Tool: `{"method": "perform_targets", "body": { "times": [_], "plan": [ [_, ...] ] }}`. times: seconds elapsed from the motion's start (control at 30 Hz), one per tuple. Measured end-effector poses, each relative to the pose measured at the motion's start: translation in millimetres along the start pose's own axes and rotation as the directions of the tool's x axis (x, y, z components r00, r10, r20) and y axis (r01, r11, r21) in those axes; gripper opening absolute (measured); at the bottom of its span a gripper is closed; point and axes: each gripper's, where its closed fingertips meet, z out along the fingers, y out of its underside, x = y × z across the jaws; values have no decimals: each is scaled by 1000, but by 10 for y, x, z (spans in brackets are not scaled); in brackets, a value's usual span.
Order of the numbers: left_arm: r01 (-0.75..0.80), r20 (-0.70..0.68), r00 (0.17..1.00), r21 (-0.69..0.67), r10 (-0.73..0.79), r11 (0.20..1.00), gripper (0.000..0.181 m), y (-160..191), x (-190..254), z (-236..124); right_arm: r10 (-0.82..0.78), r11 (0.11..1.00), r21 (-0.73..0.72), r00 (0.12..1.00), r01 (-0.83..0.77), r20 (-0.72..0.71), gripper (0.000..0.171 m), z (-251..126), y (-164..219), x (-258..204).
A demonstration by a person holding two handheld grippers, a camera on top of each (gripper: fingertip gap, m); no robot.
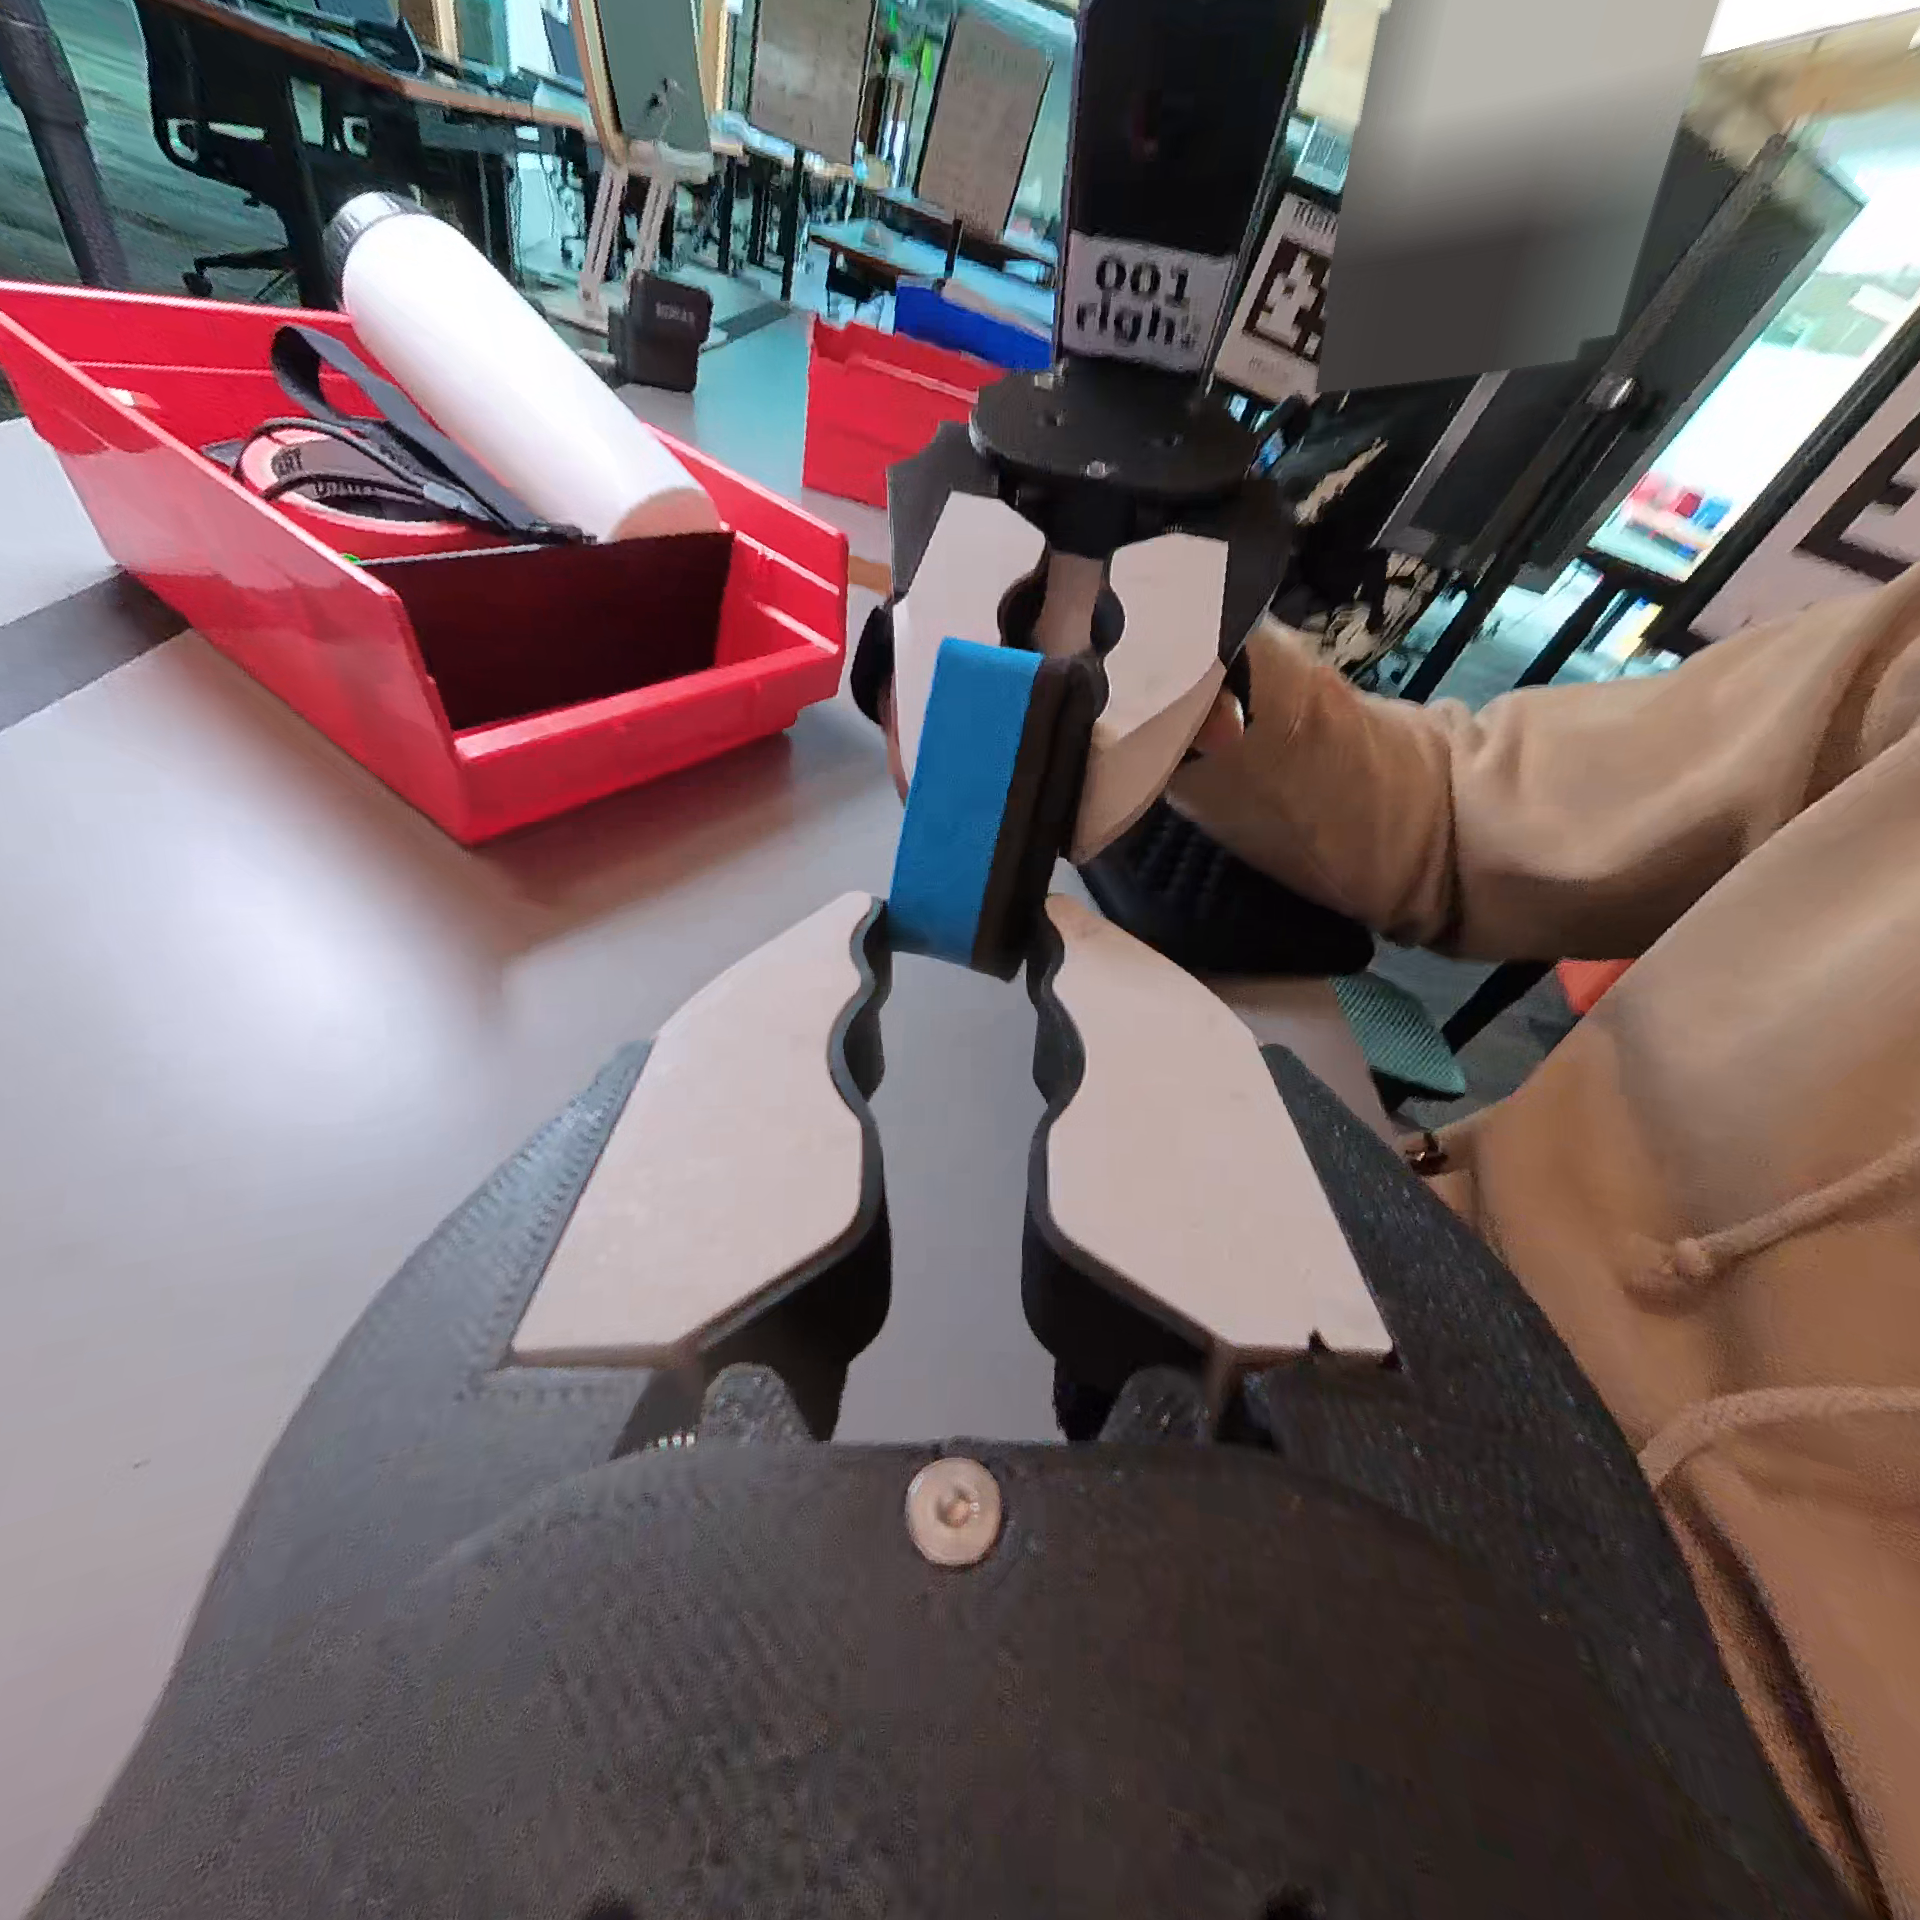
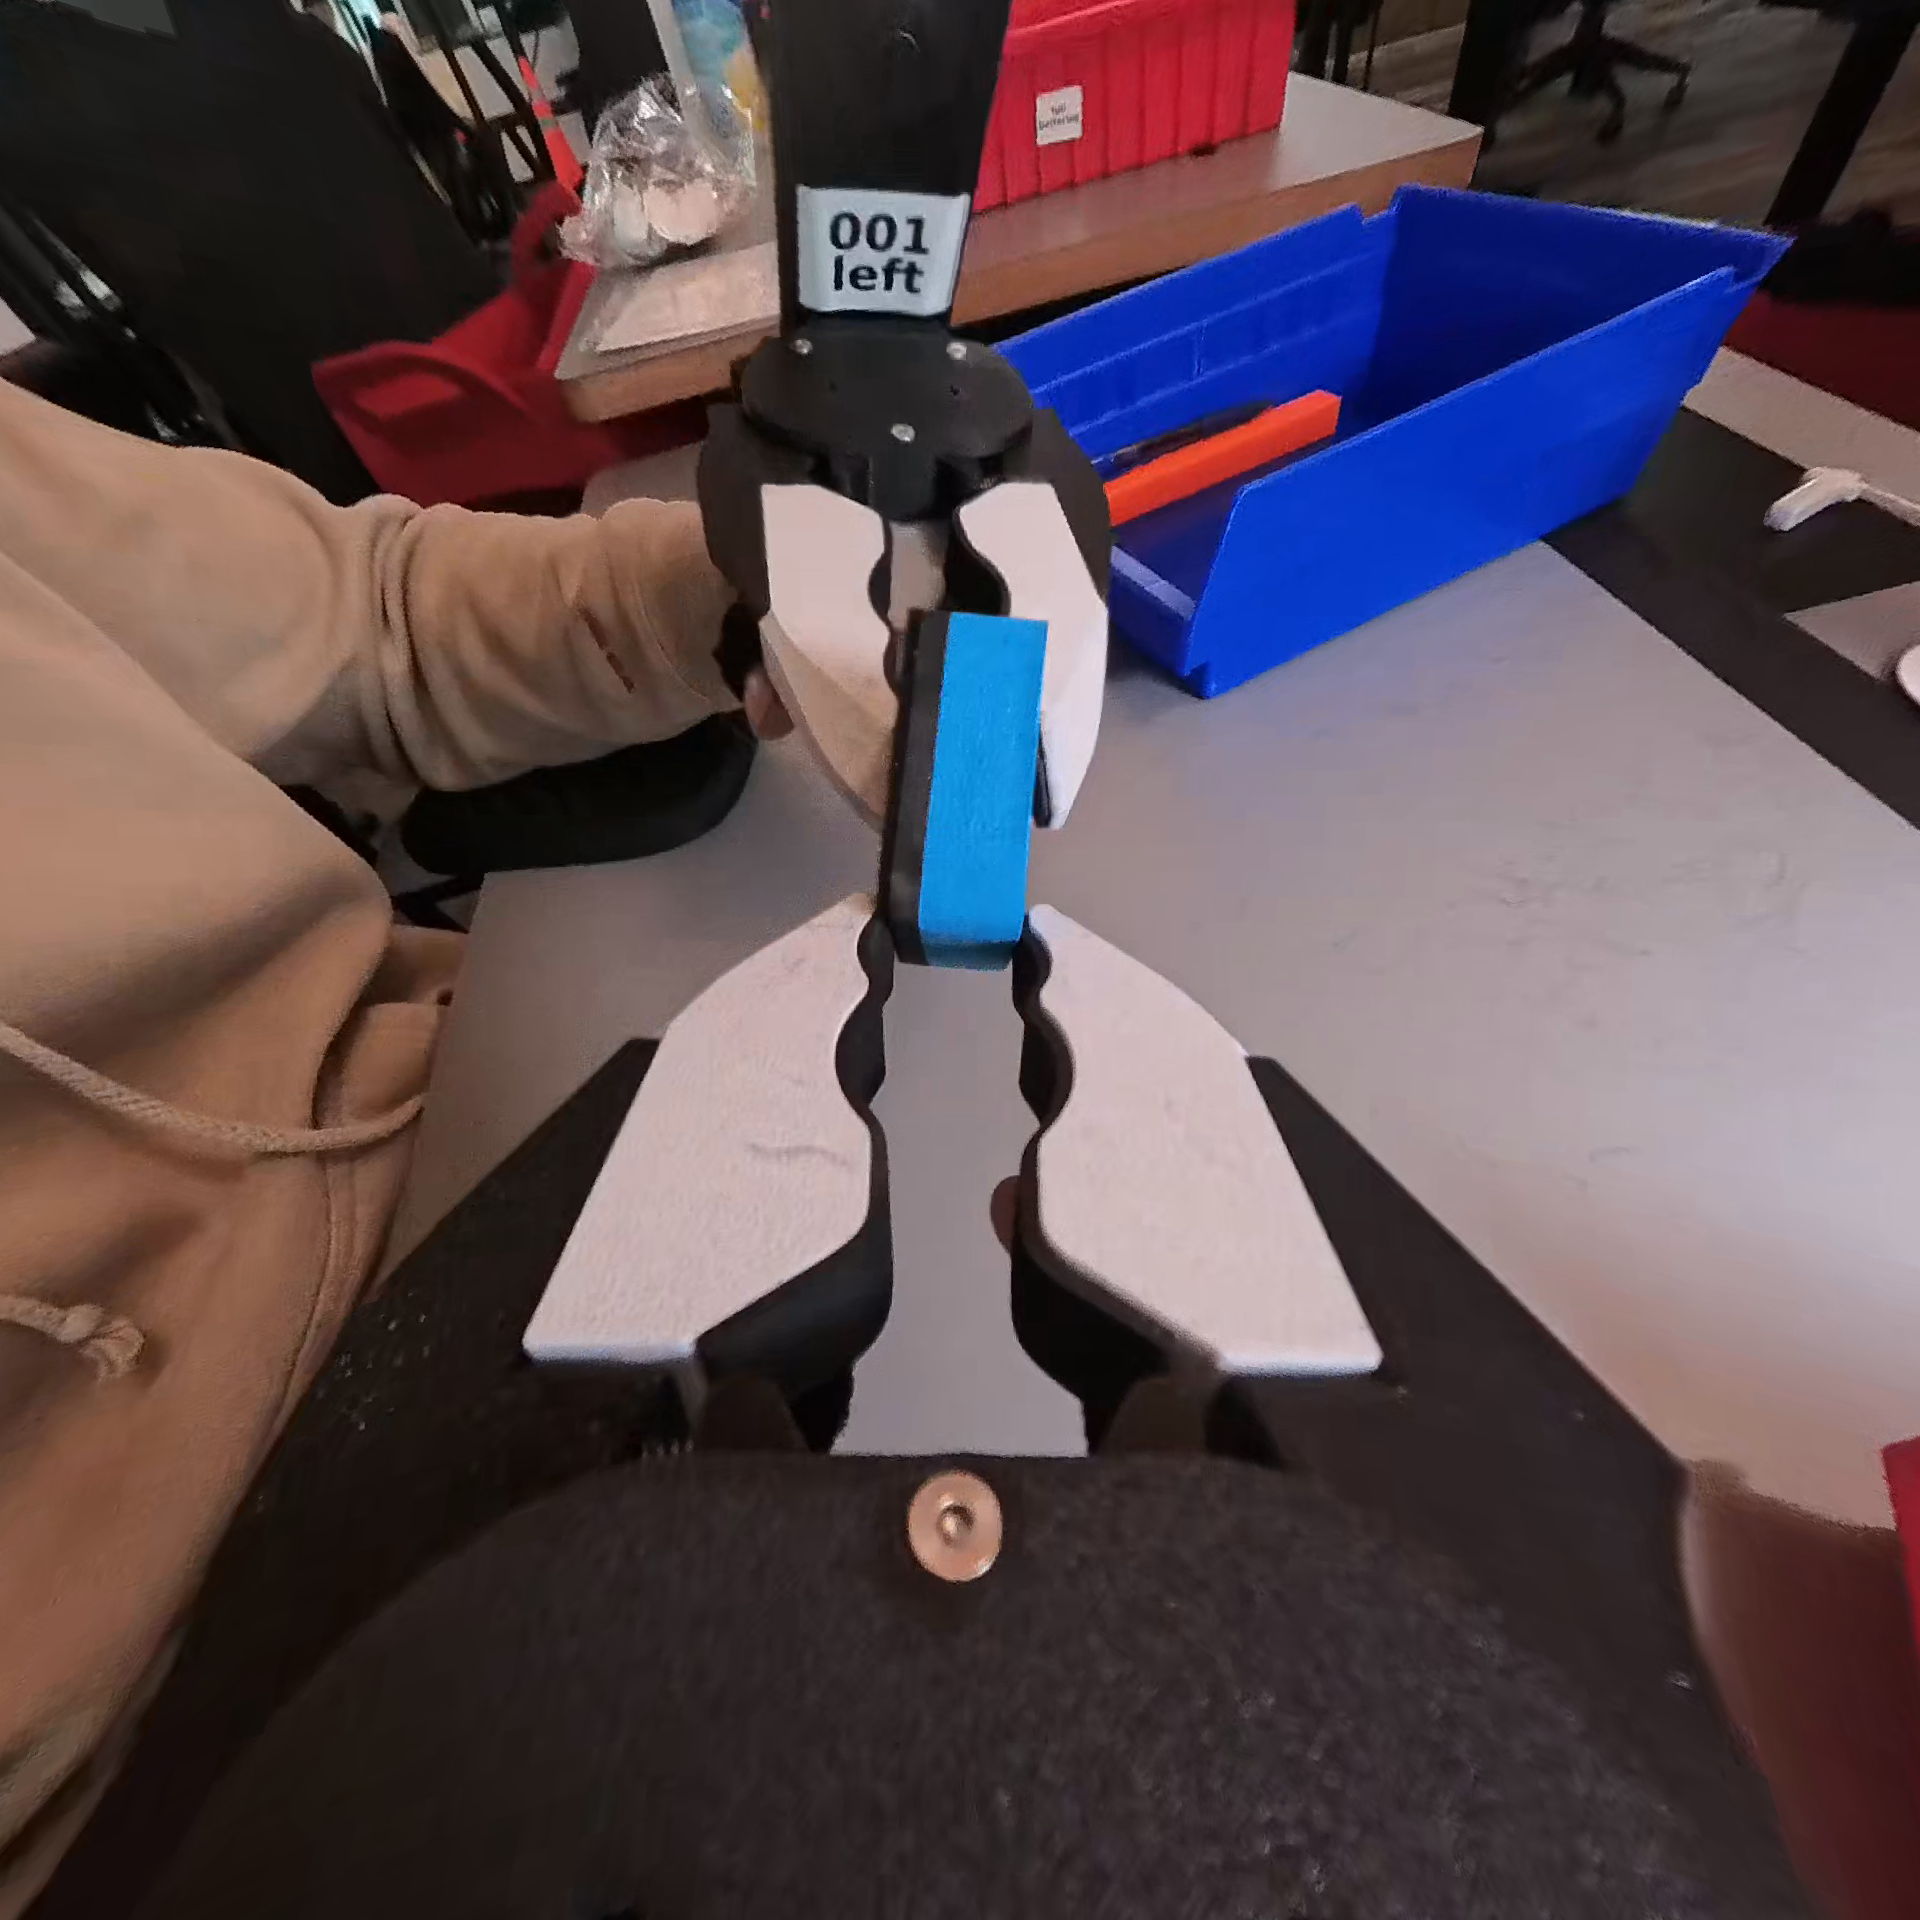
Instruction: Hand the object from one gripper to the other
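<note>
A blue and black foam block (image 1: 961,790) hangs in the air above the grey table (image 1: 312,987), standing on end between my two grippers, which face each other. My left gripper (image 1: 956,930) is closed on the block's near end in the left wrist view. My right gripper (image 1: 997,821) grips the other end from the far side. In the right wrist view, my right gripper (image 2: 951,930) pinches the near end of the block (image 2: 977,790), and the left gripper (image 2: 961,810) clamps the far end. Both pairs of fingers touch the block.
A red bin (image 1: 623,748) at the left holds a white bottle (image 1: 499,384), a black strap and a tape roll. A blue bin (image 2: 1455,499) at the right holds an orange bar (image 2: 1226,452). A person's tan sleeves (image 1: 1507,790) reach in behind each gripper. The grippers are tip to tip, or close to it.
</note>
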Motion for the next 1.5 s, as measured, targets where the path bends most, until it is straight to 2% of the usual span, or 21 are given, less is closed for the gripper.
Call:
{"method": "perform_targets", "body": {
  "times": [0.03, 0.13, 0.23, 0.27, 0.33, 0.47, 0.57, 0.63, 0.7, 0.73, 0.83, 0.9, 0.97, 1.03, 1.1, 1.13, 1.23, 1.37, 1.43, 1.47, 1.5],
  "plan": [
    [19, -9, 1000, 33, -19, 999, 25, -42, 2, -3, -21, 999, 35, 1000, 21, -9, 22, -15, -43, 9],
    [87, -55, 996, 222, -76, 971, 23, -266, 28, -58, 11, 961, 277, 1000, -10, -1, 27, -110, -330, 34],
    [170, -102, 984, 332, -144, 928, 23, -363, 48, -63, 46, 936, 348, 999, -49, 15, 40, -54, -373, 44],
    [180, -111, 982, 344, -150, 922, 23, -363, 62, -42, 29, 934, 356, 1000, -28, 2, 38, -7, -370, 31],
    [168, -114, 984, 348, -137, 922, 24, -354, 79, -23, -13, 930, 368, 1000, 21, -25, 24, 40, -382, -9],
    [92, -91, 993, 249, -71, 964, 34, -286, 72, -56, -20, 967, 256, 1000, 16, 13, 22, 14, -302, -44],
    [6, -70, 998, 130, 3, 991, 39, -191, 100, -63, -44, 997, 66, 997, 40, 63, 22, 16, -53, -93],
    [-48, -85, 995, 20, 49, 999, 31, -59, 163, -22, -84, 994, -58, 993, 89, 78, 22, 65, 149, -131],
    [-112, -74, 991, -62, 107, 992, 23, 44, 185, 2, -101, 988, -114, 992, 109, 78, 22, 118, 243, -144],
    [-126, -49, 991, -38, 124, 991, 23, -3, 172, -6, -110, 988, -103, 992, 116, 63, 23, 119, 229, -121],
    [-58, -24, 998, 152, 62, 987, 23, -286, 150, -85, -72, 988, 139, 997, 65, 42, 24, -6, -122, -63],
    [20, -54, 999, 319, -3, 947, 22, -470, 148, -176, -40, 963, 266, 999, 34, 20, 37, -96, -287, -4],
    [94, -83, 994, 424, -65, 901, 22, -555, 142, -200, -40, 946, 322, 999, 38, -1, 45, -71, -341, 4],
    [105, -97, 993, 443, -69, 890, 23, -525, 170, -127, -50, 934, 355, 999, 44, 7, 42, 22, -371, -62],
    [77, -91, 995, 422, -43, 903, 23, -463, 193, -56, -31, 918, 395, 1000, 25, 7, 24, 40, -431, -88],
    [63, -87, 996, 407, -30, 911, 23, -446, 192, -52, -22, 923, 385, 999, 10, 27, 23, 33, -427, -94],
    [16, -72, 997, 267, 3, 964, 30, -317, 146, -43, -25, 966, 260, 999, 17, 26, 23, 1, -313, -52],
    [-66, -41, 997, 54, 68, 996, 38, -94, 133, 12, -118, 992, -42, 993, 118, 3, 23, 33, 78, -42],
    [-114, -46, 993, -60, 111, 992, 33, 76, 169, 87, -168, 978, -129, 986, 166, -1, 23, 107, 218, -64],
    [-143, -34, 990, -103, 141, 984, 23, 144, 162, 114, -180, 970, -165, 984, 178, 1, 23, 142, 270, -75],
    [-170, -10, 985, -112, 170, 979, 23, 161, 139, 124, -193, 965, -181, 981, 189, -2, 23, 158, 292, -78]
  ]
}}
